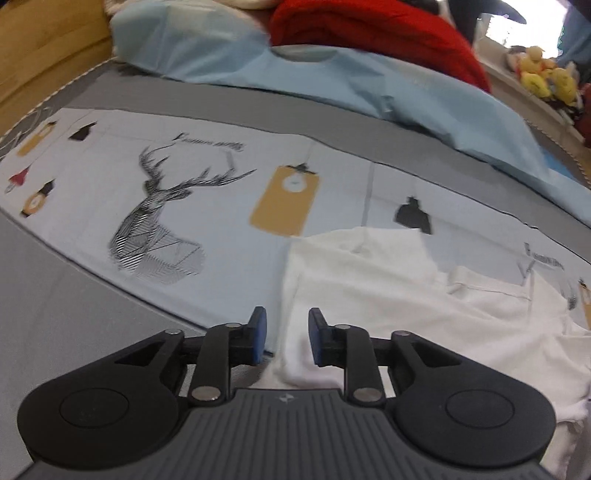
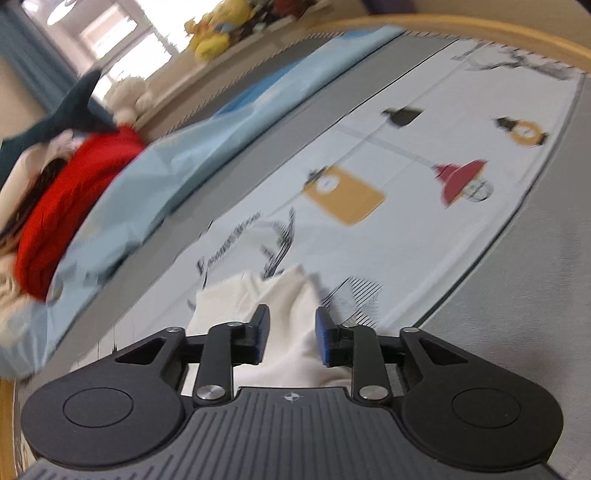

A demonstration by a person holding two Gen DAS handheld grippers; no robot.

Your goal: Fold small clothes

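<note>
A small white garment lies spread and rumpled on the printed bed sheet. My left gripper is open, its blue pads straddling the garment's near left edge. In the right wrist view the same white garment runs between and under my open right gripper, whose blue pads stand apart on either side of a raised fold. Neither gripper is closed on the cloth.
A light blue quilt and a red blanket are bunched at the far side of the bed. Plush toys sit on a ledge. A wooden bed frame borders the left; it curves along the far edge in the right wrist view.
</note>
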